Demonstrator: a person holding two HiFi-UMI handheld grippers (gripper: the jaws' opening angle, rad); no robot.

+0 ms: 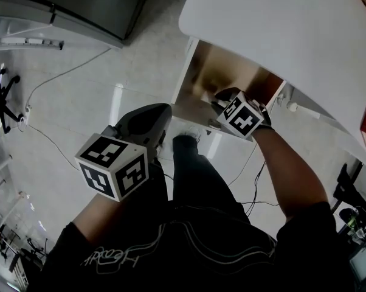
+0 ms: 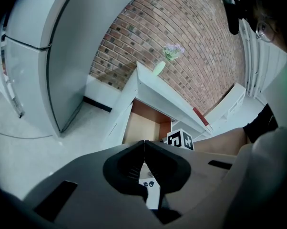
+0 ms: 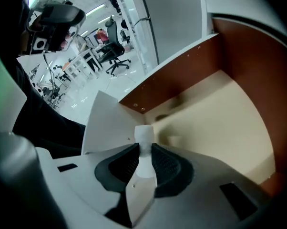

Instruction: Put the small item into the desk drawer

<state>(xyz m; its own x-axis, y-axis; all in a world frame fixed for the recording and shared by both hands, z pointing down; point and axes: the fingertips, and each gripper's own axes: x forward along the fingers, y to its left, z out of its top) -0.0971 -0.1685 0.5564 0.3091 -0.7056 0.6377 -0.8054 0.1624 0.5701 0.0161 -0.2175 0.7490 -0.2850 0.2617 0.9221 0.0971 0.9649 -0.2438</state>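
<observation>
The desk drawer (image 1: 222,72) stands pulled out under the white desktop (image 1: 280,35), its tan bottom (image 3: 229,128) bare between brown walls. My right gripper (image 3: 144,149) is shut on a small white item (image 3: 144,136) that sticks out past the fingertips, above the drawer's near corner. In the head view the right gripper (image 1: 224,100) reaches into the drawer opening and its marker cube hides the item. My left gripper (image 1: 158,111) hangs over the floor to the left of the drawer. Its jaws (image 2: 144,144) are shut with nothing between them.
A tall grey cabinet (image 1: 79,11) stands at the far left. Cables (image 1: 61,145) trail over the light floor, and an office chair (image 1: 0,96) sits at the left edge. A vase of flowers (image 2: 165,58) stands on the desk against the brick wall (image 2: 181,32).
</observation>
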